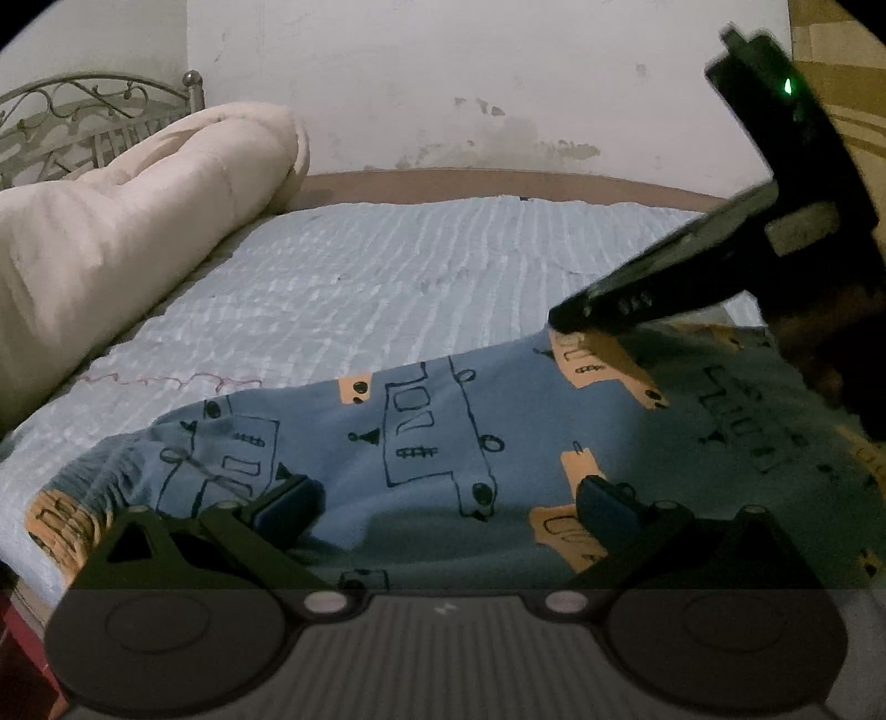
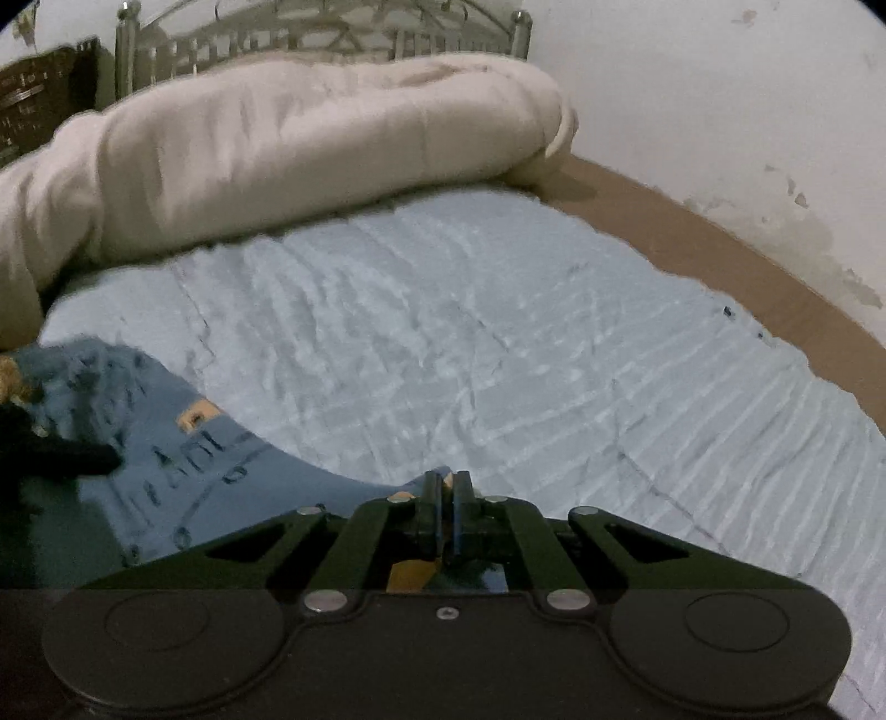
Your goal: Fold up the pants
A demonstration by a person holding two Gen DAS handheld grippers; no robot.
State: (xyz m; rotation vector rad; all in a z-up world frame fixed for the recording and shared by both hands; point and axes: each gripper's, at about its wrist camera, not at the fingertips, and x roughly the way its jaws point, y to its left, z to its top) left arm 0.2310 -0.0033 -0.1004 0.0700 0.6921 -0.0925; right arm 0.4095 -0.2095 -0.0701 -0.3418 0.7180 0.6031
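Blue pants [image 1: 421, 437] printed with black-outline and orange trucks lie across the near side of a bed, waistband at the left. My left gripper [image 1: 443, 498] is open just above the pants, fingers wide apart, holding nothing. My right gripper [image 2: 447, 493] is shut on an edge of the pants [image 2: 177, 471], which trail off to the left in the right wrist view. The right gripper also shows in the left wrist view [image 1: 559, 321] at the pants' far right edge. The left gripper's finger [image 2: 83, 457] shows dark at the left of the right wrist view.
The bed has a light blue ribbed sheet [image 1: 415, 277] and a brown edge [image 2: 720, 266] along a stained white wall. A rolled cream blanket [image 1: 127, 221] lies at the head end before a metal headboard [image 2: 332, 33].
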